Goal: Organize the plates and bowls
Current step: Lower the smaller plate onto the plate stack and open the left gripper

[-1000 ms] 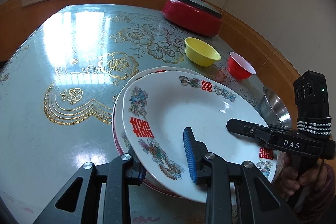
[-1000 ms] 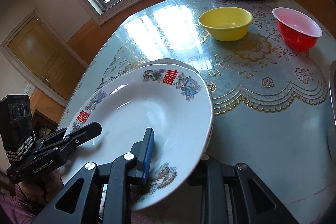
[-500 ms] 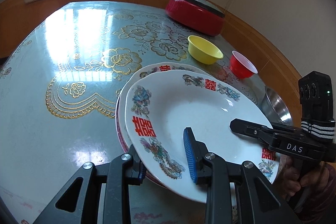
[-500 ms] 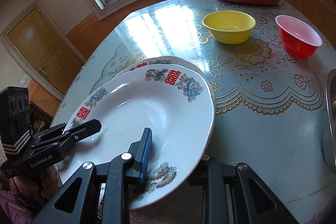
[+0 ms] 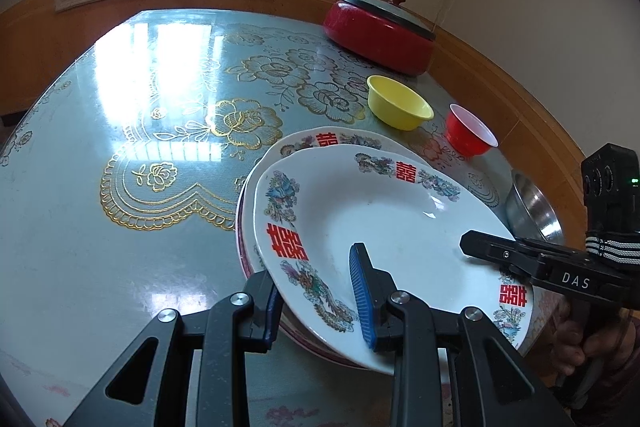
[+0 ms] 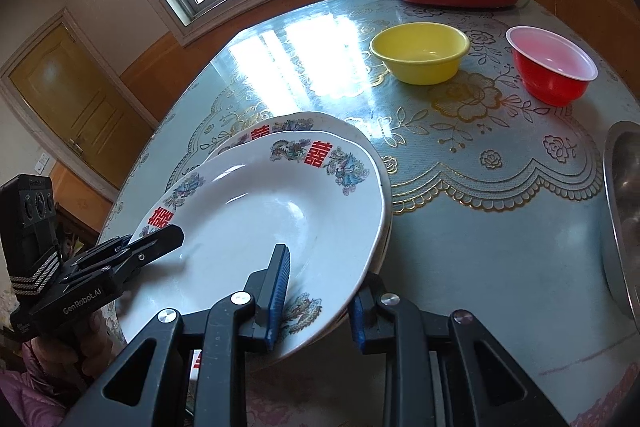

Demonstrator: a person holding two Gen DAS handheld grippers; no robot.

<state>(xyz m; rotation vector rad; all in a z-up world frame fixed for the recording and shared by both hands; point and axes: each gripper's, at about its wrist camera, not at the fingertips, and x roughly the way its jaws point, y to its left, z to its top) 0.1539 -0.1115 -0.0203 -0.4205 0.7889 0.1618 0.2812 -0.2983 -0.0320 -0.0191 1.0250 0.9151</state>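
Jaws of both grippers clamp one top plate (image 5: 384,227).

Left gripper (image 5: 320,301) and right gripper (image 6: 316,291) are each narrowly closed on opposite near rims, likely sharing the weight so it stays level above the plate stack (image 5: 320,141) at the desk (image 5: 120,227) near edge; yellow bowl (image 5: 398,107) and red bowl (image 5: 468,135) wait toward the far edge.

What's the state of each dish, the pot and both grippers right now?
top plate: gripped at both rims, over the plate below
lower plate: underneath, on table
yellow bowl: upright, empty
red bowl: upright, empty
steel bowl: upright, at table edge
red pot: lid on
left gripper: shut on top plate
right gripper: shut on top plate
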